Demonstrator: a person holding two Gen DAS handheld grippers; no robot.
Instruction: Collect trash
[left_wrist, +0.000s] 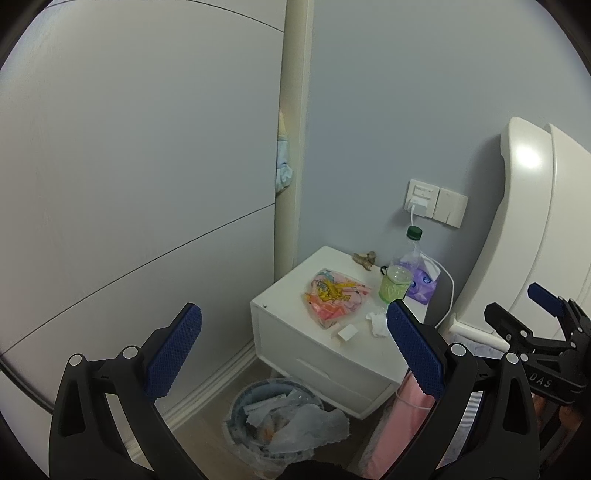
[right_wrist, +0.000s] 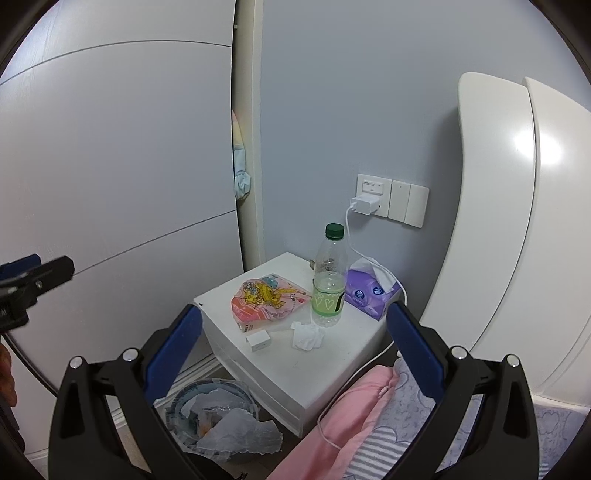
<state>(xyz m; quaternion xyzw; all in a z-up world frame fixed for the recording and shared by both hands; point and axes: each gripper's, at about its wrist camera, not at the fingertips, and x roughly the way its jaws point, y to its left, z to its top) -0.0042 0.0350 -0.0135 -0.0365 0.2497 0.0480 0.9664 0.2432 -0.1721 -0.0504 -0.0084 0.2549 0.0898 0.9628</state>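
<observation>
Hiding part of the trash bin (right_wrist: 207, 413), both grippers' fingers (left_wrist: 413, 343) (right_wrist: 413, 347) gape empty.

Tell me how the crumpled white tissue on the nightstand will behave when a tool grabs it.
The crumpled tissue looks soft and loosely wadded, so it will probably squash flat rather than resist. It seems very light, likely to slide if nudged. It lies close to the bottle, so a wide approach might tip that tall bottle.
</observation>
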